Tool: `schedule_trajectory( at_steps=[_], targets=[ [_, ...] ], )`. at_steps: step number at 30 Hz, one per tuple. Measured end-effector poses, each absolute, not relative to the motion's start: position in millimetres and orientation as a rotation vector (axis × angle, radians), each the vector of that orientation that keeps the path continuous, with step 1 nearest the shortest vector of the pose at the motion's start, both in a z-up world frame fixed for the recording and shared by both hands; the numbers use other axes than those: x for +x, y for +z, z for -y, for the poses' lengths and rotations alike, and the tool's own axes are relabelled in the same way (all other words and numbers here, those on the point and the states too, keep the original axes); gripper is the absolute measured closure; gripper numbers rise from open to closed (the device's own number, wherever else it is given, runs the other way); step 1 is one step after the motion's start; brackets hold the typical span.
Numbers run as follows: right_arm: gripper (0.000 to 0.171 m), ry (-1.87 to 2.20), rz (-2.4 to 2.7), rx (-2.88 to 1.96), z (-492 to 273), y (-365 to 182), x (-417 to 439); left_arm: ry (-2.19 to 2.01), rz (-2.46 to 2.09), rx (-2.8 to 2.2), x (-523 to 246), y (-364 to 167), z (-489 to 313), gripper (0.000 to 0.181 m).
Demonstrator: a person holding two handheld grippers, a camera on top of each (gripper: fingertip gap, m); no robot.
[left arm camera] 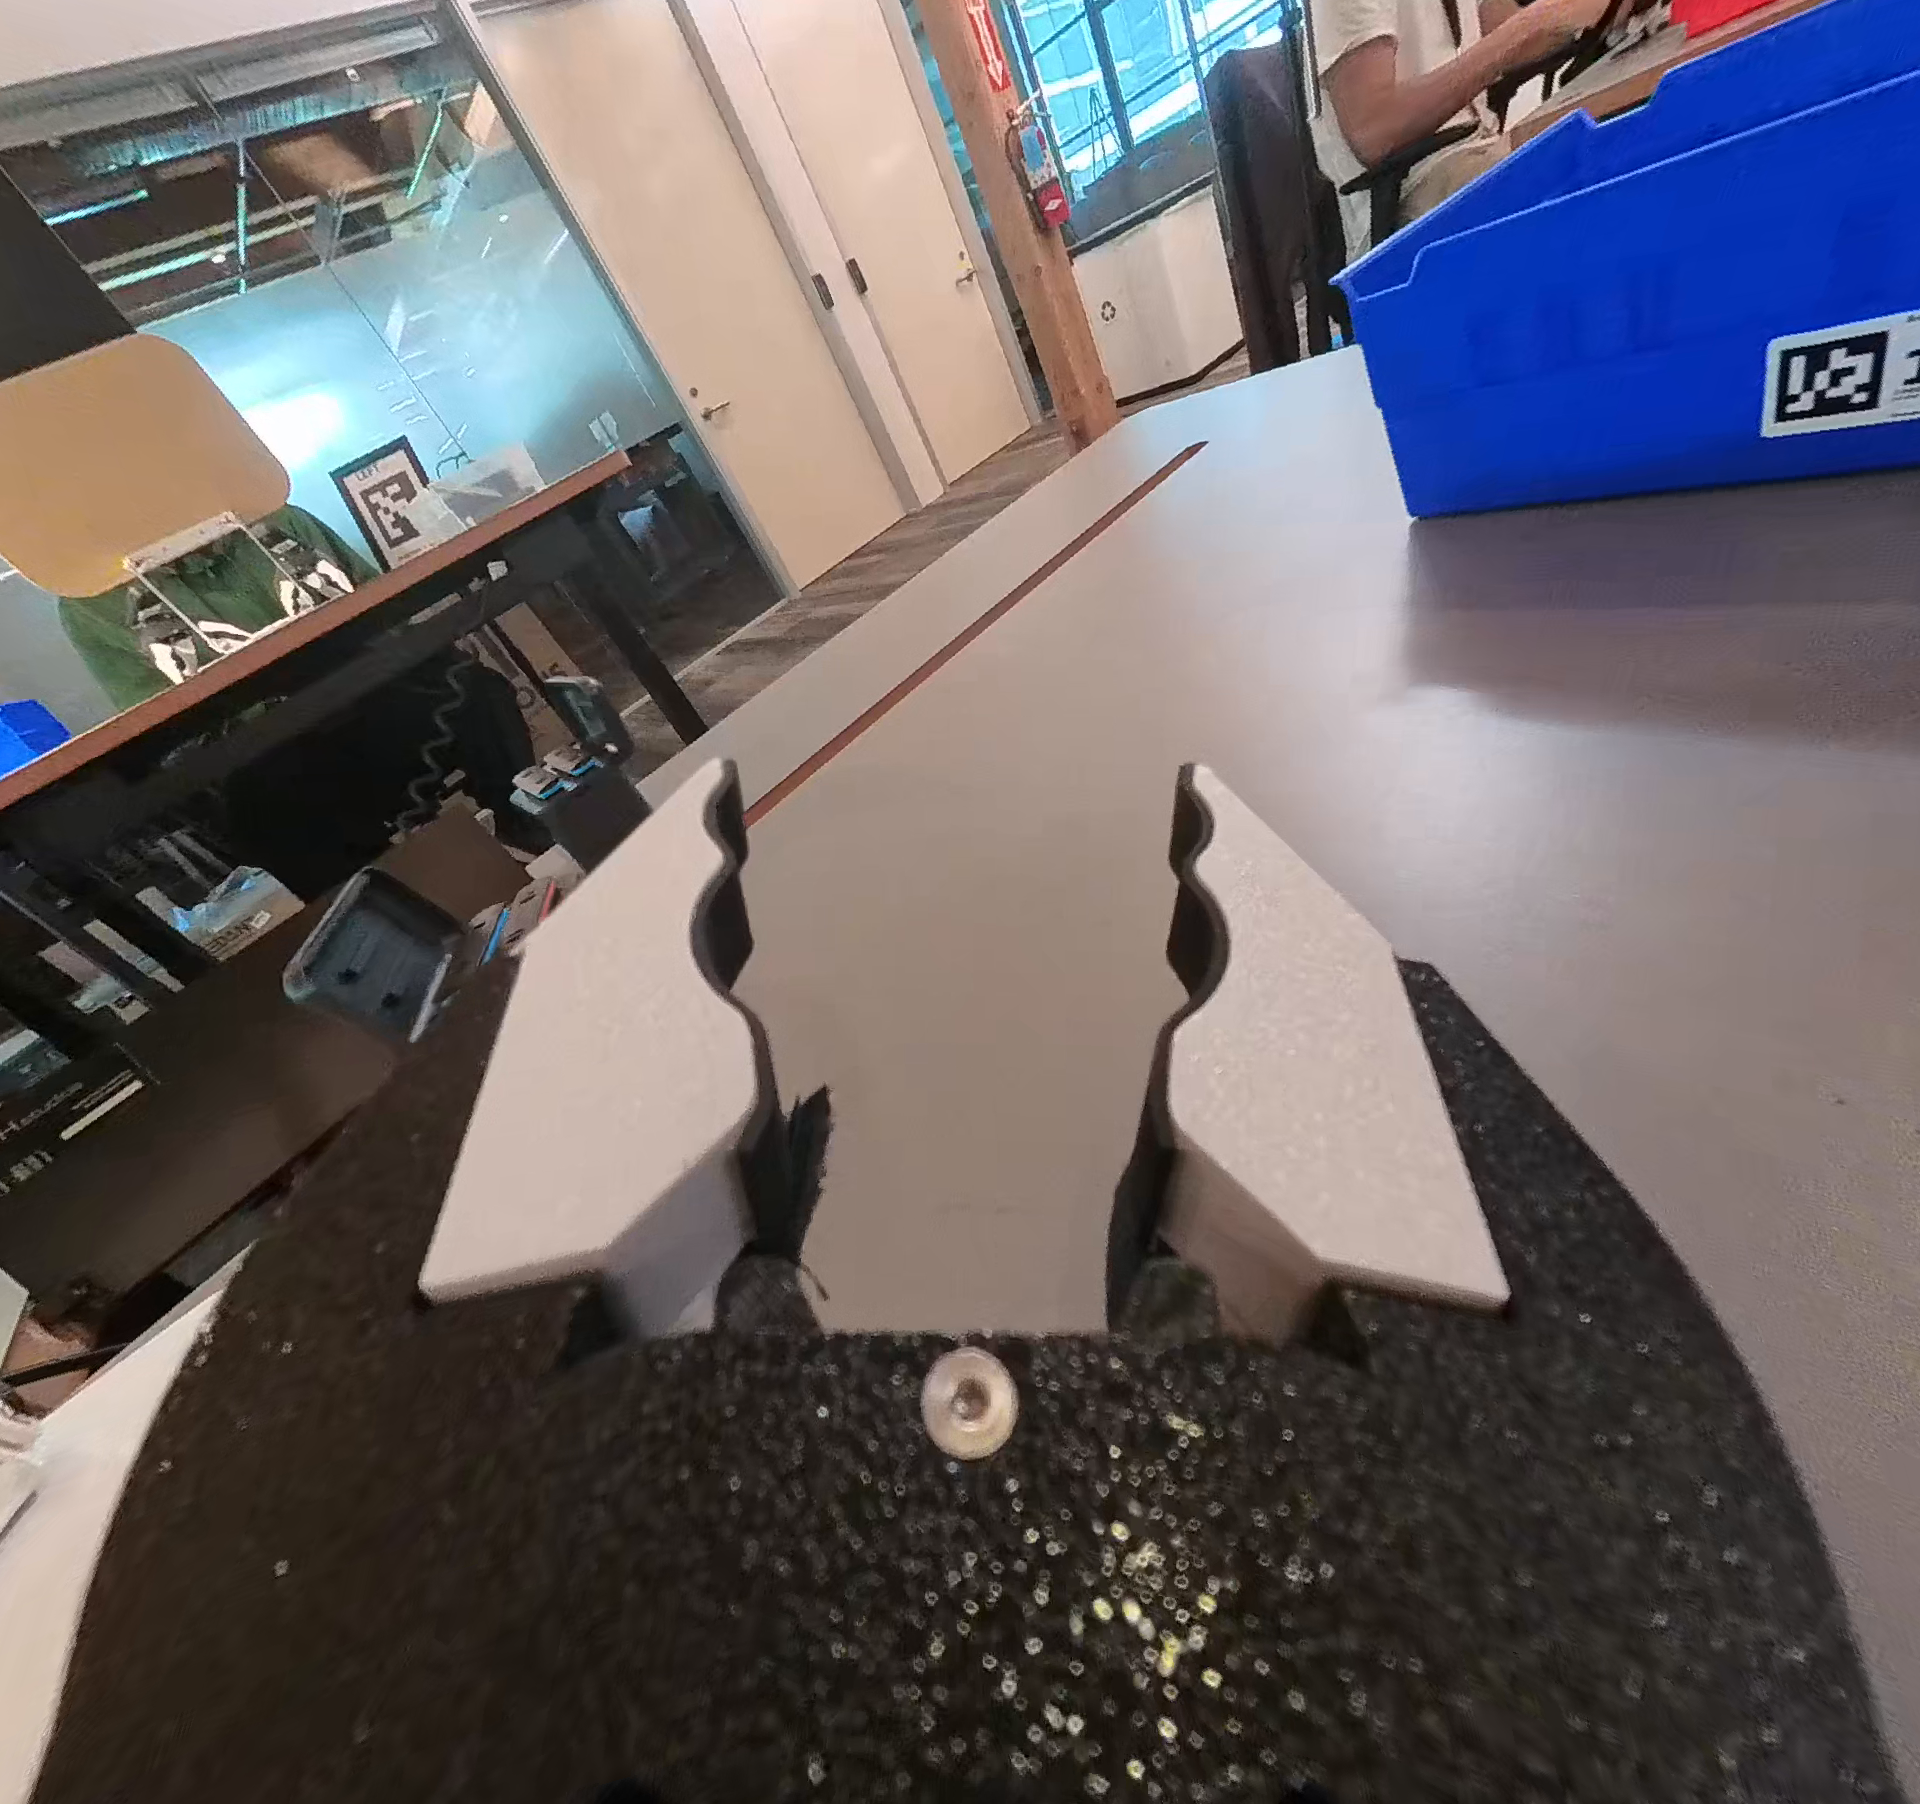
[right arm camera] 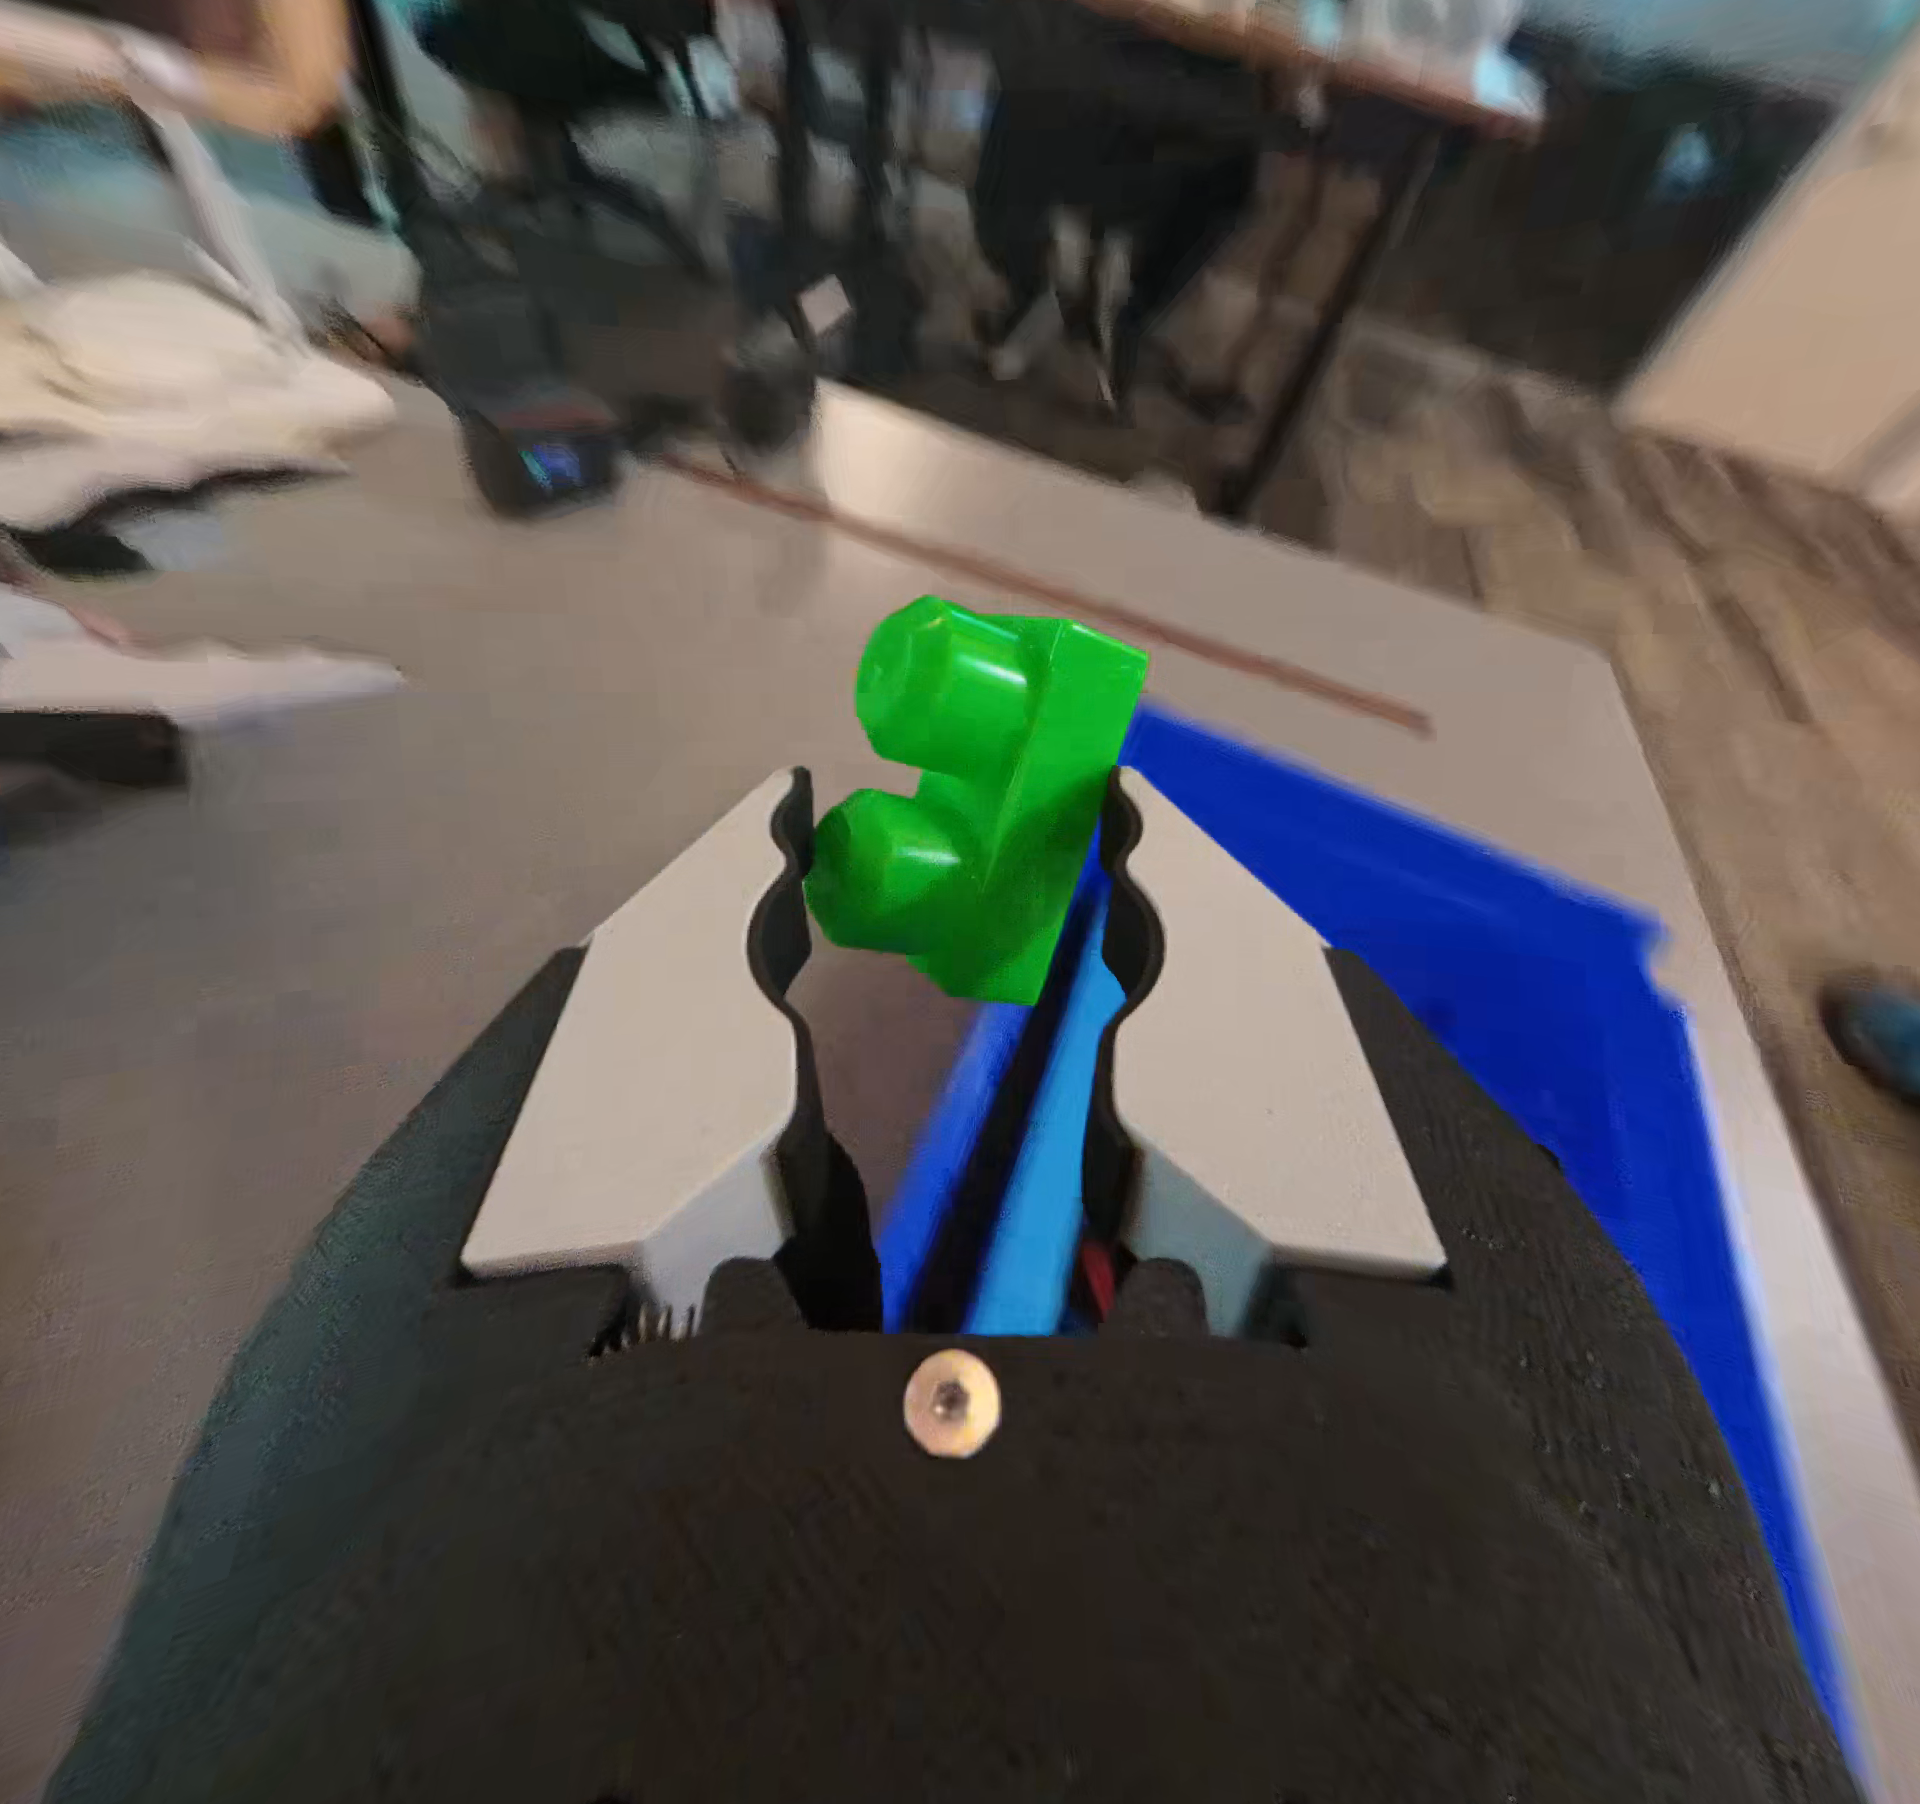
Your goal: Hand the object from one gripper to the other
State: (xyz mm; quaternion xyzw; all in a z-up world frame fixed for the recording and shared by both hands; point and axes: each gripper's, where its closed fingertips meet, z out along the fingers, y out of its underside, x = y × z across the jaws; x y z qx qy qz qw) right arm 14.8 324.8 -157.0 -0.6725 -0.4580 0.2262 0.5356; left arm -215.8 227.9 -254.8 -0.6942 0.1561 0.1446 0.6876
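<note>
In the right wrist view, my right gripper (right arm camera: 956,798) is shut on a bright green plastic brick (right arm camera: 977,809) with two round studs. The brick sits between the fingertips, studs pointing left, and sticks out past them, held in the air above the grey table (right arm camera: 416,923). In the left wrist view, my left gripper (left arm camera: 961,788) is open and empty, low over the grey table (left arm camera: 1455,767). Neither view shows the other gripper. The right wrist view is motion-blurred.
A blue bin (left arm camera: 1662,300) with a black-and-white marker stands on the table at the right of the left wrist view. The blue bin (right arm camera: 1455,975) lies under and right of the right gripper. A person sits at a desk far back (left arm camera: 1392,71). Desks and clutter lie beyond the table edge.
</note>
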Motion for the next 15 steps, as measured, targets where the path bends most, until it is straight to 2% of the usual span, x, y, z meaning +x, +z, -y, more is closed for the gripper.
schedule_trajectory(
  at_steps=[4,7,9,11,15],
  targets=[
    [0.117,0.213,1.156,-1.97,-348,-226,94,0.355,-0.36,-1.577,-216,-259,-230,0.101],
    [0.116,0.136,1.177,-2.082,-353,-253,111,0.372,-0.375,-1.582,-215,-260,-230,0.102],
    [0.114,0.129,1.161,-2.089,-357,-256,110,0.376,-0.383,-1.586,-215,-261,-231,0.102],
    [0.104,0.109,1.162,-2.041,-357,-248,106,0.376,-0.388,-1.589,-214,-262,-231,0.105],
    [0.101,0.158,1.153,-1.779,-343,-200,67,0.377,-0.391,-1.594,-214,-263,-231,0.107]
  ],
)
